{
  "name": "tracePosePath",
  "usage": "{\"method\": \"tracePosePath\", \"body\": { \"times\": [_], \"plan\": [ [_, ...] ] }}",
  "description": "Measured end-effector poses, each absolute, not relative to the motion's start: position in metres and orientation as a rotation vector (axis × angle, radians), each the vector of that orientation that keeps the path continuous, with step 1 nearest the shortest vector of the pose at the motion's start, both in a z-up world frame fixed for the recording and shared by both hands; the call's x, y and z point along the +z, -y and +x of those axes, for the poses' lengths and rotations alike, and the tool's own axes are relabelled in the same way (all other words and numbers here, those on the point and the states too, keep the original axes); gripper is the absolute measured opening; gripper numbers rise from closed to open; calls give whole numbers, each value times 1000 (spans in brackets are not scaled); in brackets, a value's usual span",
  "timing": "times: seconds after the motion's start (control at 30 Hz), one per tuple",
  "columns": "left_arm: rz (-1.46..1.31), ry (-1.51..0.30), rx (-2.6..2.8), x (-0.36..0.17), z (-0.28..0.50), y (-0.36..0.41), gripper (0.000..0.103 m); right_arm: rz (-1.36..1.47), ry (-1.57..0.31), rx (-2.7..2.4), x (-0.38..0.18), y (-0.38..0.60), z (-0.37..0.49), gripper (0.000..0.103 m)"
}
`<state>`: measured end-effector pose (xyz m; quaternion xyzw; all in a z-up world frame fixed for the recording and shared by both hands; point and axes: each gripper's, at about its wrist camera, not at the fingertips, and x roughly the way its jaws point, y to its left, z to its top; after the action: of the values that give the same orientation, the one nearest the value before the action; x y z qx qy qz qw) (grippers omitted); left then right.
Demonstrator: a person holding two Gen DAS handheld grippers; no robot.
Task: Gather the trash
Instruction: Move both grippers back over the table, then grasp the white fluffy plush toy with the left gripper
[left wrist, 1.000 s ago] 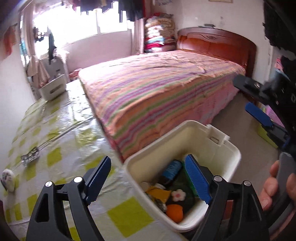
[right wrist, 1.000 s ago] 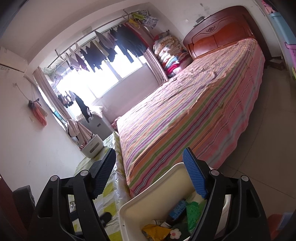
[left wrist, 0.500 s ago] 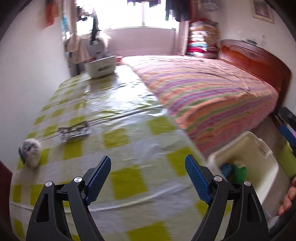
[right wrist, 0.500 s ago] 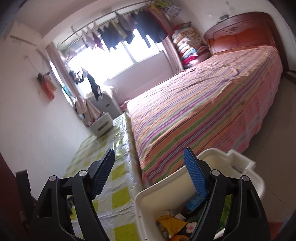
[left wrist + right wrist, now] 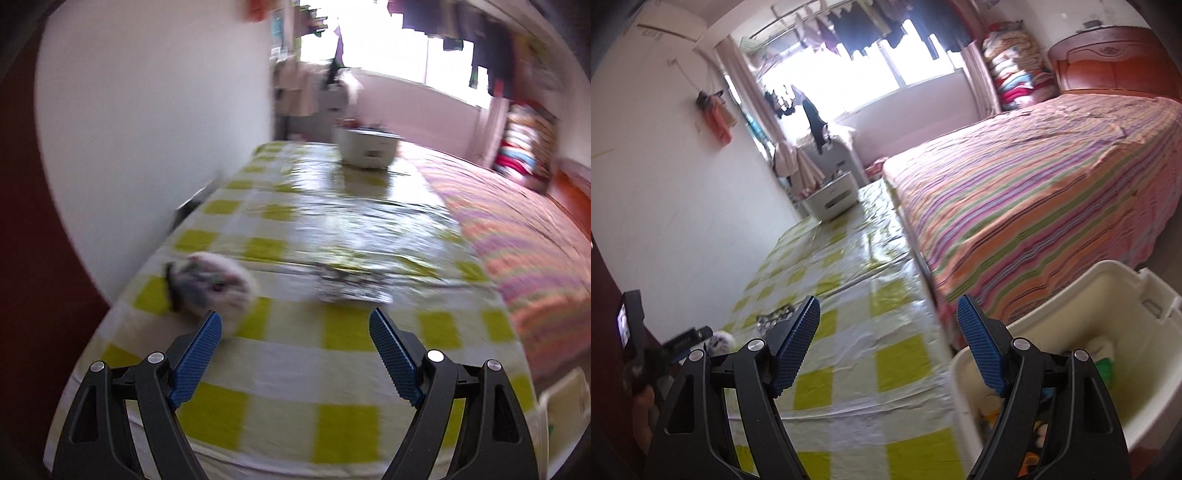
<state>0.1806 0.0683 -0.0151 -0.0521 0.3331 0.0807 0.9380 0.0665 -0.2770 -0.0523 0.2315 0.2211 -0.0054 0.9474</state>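
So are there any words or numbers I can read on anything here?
None can be read.
Silvery wrapper on the checked tablecloth: print blurred.
White basket at the far end: no text legible.
White bin: contents too hidden to read.

Motion blur smears the crumpled white wad (image 5: 212,286) and the flat wrapper (image 5: 351,288); the white bin (image 5: 1108,354) is cut off at the right edge.

A glossy plastic sheet covers the checked desk (image 5: 332,369) cloth. The bin (image 5: 1137,369) is smooth white plastic; the bedspread (image 5: 1034,192) matt woven cloth, the headboard (image 5: 1108,62) polished wood (jaws wear ribbed blue pads).
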Motion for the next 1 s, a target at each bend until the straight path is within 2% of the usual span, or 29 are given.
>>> {"method": "tracePosePath", "body": {
  "times": [0.23, 0.57, 0.93, 1.0],
  "plan": [
    [-236, -810, 232, -34, 218, -126, 80, 450, -478, 42, -52, 256, 77, 76],
    [-286, -937, 228, -56, 259, -144, 80, 430, -514, 95, -58, 234, 87, 76],
    [-256, -940, 262, -63, 282, -149, 79, 316, -557, 313, -18, 182, 145, 76],
    [-250, -942, 268, -66, 284, -150, 73, 265, -578, 376, -10, 166, 161, 76]
  ]
}}
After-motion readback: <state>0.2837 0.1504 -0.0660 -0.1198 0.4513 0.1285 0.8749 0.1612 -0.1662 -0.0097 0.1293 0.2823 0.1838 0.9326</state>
